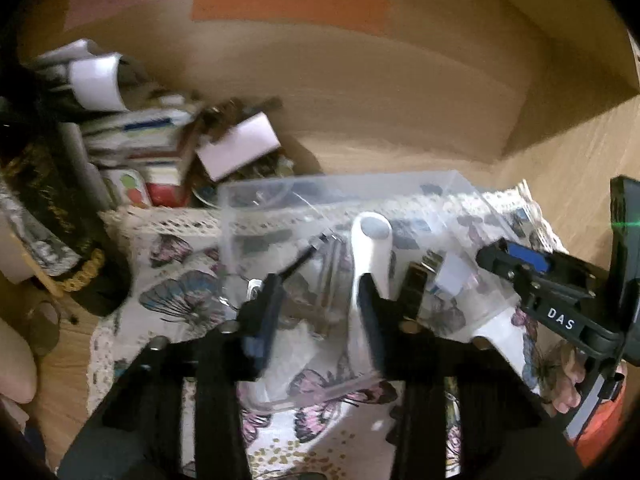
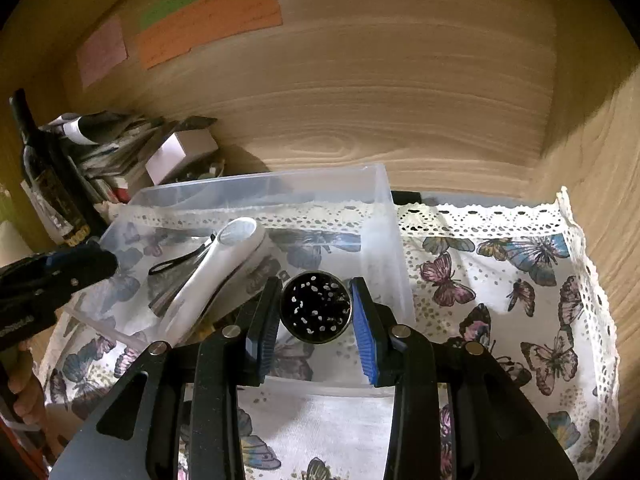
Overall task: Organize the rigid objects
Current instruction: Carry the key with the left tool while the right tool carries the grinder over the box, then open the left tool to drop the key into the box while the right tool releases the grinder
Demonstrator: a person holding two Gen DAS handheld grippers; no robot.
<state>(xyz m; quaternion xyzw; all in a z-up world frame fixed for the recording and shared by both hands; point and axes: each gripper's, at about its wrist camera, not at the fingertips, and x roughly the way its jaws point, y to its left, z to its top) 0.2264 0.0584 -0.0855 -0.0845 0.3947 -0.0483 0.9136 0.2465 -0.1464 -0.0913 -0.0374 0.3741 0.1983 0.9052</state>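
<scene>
My right gripper (image 2: 316, 285) is shut on a round black disc with white specks and a metal rim (image 2: 316, 308), held over the front right part of a clear plastic box (image 2: 384, 184). A white handled device (image 2: 216, 276) with a black wrist loop lies slanted inside the box. In the left wrist view this device (image 1: 370, 248) shows just beyond the right finger of my left gripper (image 1: 316, 312). The left jaws stand apart with only blurred box and cloth between them. The left gripper (image 2: 80, 264) hangs by the box's left wall, apart from the device. The right gripper (image 1: 516, 264) appears at right.
The box (image 1: 340, 180) stands on a butterfly-print cloth (image 2: 500, 280) with a lace edge, in a wooden corner. A dark bottle (image 2: 44, 184), a pile of papers and packets (image 2: 116, 148) and a small white box (image 2: 180, 152) crowd the back left. Coloured notes (image 2: 208, 20) stick to the wall.
</scene>
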